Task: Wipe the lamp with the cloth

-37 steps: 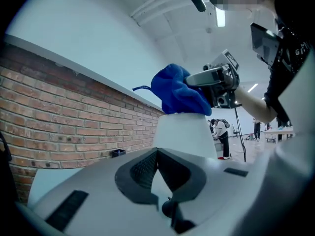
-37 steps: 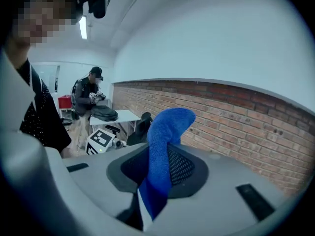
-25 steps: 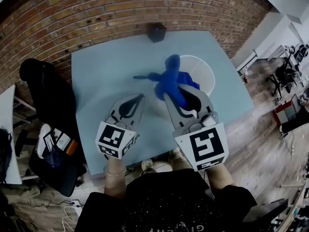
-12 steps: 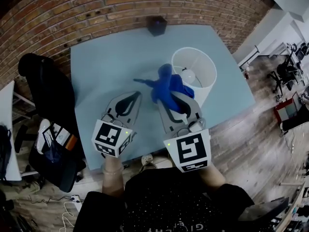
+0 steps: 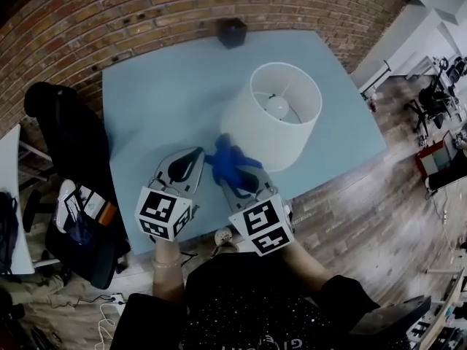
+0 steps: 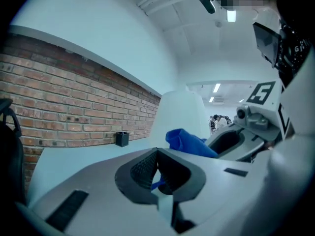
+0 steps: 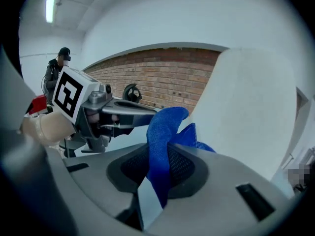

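Lamp (image 5: 271,138) stands centre-right of frame on desk (image 5: 160,100). Cloth (image 5: 232,165) sits just lower-left of the shade, clamped in R gripper (image 5: 235,175). L gripper (image 5: 191,155) is closed, seemingly empty. Prob. mid-wipe; next needs cloth pressed to shade & swept round.

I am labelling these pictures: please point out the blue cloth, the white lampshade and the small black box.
blue cloth (image 5: 232,163): head view, its bunched middle.
white lampshade (image 5: 281,148): head view, its outer wall.
small black box (image 5: 232,32): head view, its top face.
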`<state>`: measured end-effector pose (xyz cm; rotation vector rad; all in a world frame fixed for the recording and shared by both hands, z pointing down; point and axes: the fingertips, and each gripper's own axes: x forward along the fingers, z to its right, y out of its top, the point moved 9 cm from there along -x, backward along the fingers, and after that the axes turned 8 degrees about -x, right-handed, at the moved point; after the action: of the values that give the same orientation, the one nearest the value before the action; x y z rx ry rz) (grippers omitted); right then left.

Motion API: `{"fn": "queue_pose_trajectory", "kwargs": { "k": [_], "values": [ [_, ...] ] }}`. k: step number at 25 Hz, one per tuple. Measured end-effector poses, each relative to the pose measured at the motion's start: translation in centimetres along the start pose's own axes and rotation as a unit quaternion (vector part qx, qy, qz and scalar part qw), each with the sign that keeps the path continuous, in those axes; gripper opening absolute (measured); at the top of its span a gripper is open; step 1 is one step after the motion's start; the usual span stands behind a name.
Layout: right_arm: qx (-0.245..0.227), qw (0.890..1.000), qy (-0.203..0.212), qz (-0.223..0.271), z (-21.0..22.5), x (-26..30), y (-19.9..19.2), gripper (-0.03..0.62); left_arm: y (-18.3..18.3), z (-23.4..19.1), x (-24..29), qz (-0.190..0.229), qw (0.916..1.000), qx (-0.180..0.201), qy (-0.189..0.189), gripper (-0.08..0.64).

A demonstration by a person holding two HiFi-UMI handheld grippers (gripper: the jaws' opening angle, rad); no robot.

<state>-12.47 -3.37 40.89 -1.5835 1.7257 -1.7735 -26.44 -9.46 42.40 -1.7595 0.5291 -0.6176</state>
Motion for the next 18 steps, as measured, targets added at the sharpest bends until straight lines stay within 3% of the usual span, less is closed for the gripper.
{"fn": "queue_pose_trajectory", "kwargs": {
  "k": [5, 8, 10, 13, 18],
  "values": [
    [0.040, 0.996, 0.075, -0.014, -0.3, -1.4, -2.4, 0.087, -1.3, -0.3, -0.8, -0.007, 0.9994, -0.034, 0.008, 0.008],
    [0.046, 0.990, 0.132, 0.006, 0.9, -4.6, -2.0, 0.087, -1.1, -0.2, -1.5, -0.006, 0.9995, -0.026, 0.018, 0.009],
    [0.043, 0.987, 0.148, 0.036, 2.8, -7.3, -0.5, 0.087, -0.6, 0.1, -1.6, -0.004, 0.9997, -0.015, 0.020, 0.009],
    [0.003, 0.988, 0.127, 0.083, 6.2, -11.3, 2.9, 0.087, 0.2, 0.6, -1.4, 0.002, 0.9999, -0.004, 0.016, 0.009],
    [-0.100, 0.985, 0.020, 0.140, 11.3, -17.0, 8.6, 0.087, 1.8, 2.0, 0.0, 0.017, 0.9997, 0.013, 0.008, 0.008]
  ]
}}
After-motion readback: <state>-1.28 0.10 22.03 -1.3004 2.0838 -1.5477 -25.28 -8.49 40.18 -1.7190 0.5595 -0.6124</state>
